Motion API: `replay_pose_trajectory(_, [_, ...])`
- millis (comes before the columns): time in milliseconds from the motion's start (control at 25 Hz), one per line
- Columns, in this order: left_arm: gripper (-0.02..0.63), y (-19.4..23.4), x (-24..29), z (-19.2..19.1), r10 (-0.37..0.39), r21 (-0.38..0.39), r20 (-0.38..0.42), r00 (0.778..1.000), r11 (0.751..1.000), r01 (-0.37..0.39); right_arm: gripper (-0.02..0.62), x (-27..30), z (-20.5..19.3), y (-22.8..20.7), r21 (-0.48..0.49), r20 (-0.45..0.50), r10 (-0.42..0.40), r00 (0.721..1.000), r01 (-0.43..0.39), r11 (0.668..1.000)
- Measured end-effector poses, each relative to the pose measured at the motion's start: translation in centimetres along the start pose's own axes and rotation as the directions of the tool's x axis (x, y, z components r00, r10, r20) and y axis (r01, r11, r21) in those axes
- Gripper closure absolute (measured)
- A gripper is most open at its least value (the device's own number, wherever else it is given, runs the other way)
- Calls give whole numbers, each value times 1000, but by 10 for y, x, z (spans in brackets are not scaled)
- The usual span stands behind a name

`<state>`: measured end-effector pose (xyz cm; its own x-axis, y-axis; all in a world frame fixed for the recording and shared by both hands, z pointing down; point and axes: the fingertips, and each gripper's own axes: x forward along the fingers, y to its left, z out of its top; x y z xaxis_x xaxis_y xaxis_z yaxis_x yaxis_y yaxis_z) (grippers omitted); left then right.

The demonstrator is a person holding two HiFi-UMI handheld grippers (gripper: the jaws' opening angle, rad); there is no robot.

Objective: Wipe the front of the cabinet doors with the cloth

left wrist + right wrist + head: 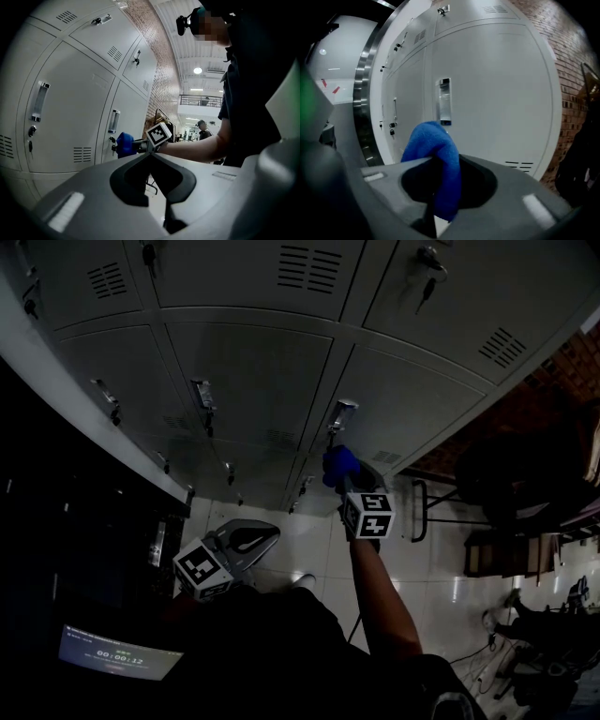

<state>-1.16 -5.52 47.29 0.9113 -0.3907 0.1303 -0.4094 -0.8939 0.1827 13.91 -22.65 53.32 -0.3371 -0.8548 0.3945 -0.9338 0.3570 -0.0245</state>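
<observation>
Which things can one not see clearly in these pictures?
Contact between cloth and cabinet door: right gripper view, the cloth itself covers it; head view, too dark.
Text on the screen: head view, too small and blurred.
Far door locks: right gripper view, too small.

Likely a workshop hall, grey lockers [253, 381], brick wall [164, 70]

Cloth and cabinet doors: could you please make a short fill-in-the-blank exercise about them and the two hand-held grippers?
1. The right hand-held gripper is shut on a ____ cloth.
2. The left hand-held gripper holds ____.
3. The cabinet door facing the cloth has a metal ____.
Missing words: blue; nothing; handle.
</observation>
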Motion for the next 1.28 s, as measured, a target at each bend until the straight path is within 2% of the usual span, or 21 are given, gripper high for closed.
replay_pose_trajectory(120, [604, 2, -4, 1, 13, -7, -3, 1000, 1000, -13, 526, 14, -1, 30, -15, -11, 61, 998, -61, 998])
replay_pose_trajectory(240, [605, 6, -8, -1, 28, -10, -3, 1000, 1000, -28, 526, 32, -4, 40, -12, -29, 80, 996, -80, 997])
replay_pose_trajectory(440, [604, 10, -15, -6, 46, -22, -11, 999, 999, -46, 526, 58, -9, 31, 34, -44, 53, 998, -51, 998])
replay_pose_trajectory(640, [604, 13, -17, -8, 54, -20, -13, 998, 998, -54, 526, 63, -17, 15, 19, -51, 9, 999, -8, 1000])
replay_pose_trajectory(840, [604, 15, -15, -12, 51, -9, -16, 999, 999, -51, 526, 56, -24, -12, 16, -60, -43, 997, 44, 999])
replay_pose_trajectory(1280, [604, 5, 5, -10, 19, -13, -32, 999, 1000, -19, 526, 16, -46, -111, 63, -93, -197, 976, 203, 977])
